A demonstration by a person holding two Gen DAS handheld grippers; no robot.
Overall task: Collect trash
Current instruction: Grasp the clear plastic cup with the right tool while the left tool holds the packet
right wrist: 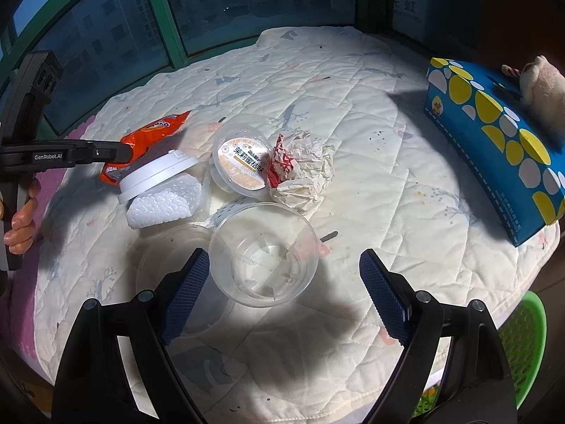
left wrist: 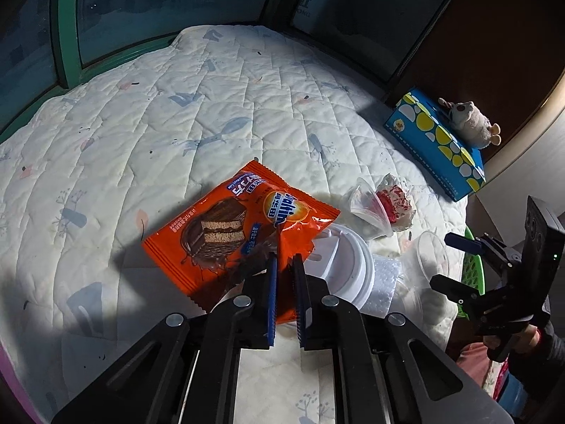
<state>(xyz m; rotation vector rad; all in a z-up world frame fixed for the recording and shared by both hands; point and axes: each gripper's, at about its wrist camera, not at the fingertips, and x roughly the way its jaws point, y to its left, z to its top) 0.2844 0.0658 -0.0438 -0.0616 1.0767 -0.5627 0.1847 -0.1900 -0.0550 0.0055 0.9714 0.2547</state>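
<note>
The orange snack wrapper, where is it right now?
The orange snack wrapper lies on the quilt, pinched at its edge by the left tongs, right beside the white lid.

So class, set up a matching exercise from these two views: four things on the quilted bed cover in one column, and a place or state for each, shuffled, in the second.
Things
1. orange snack wrapper
2. clear plastic cup
3. plush toy
4. white lid

Places or states
A. on the blue tissue box
B. pinched by the left gripper
C. resting on white foam
D. between the open right gripper's fingers, ungripped

Pairs: 1-B, 2-D, 3-A, 4-C
</note>
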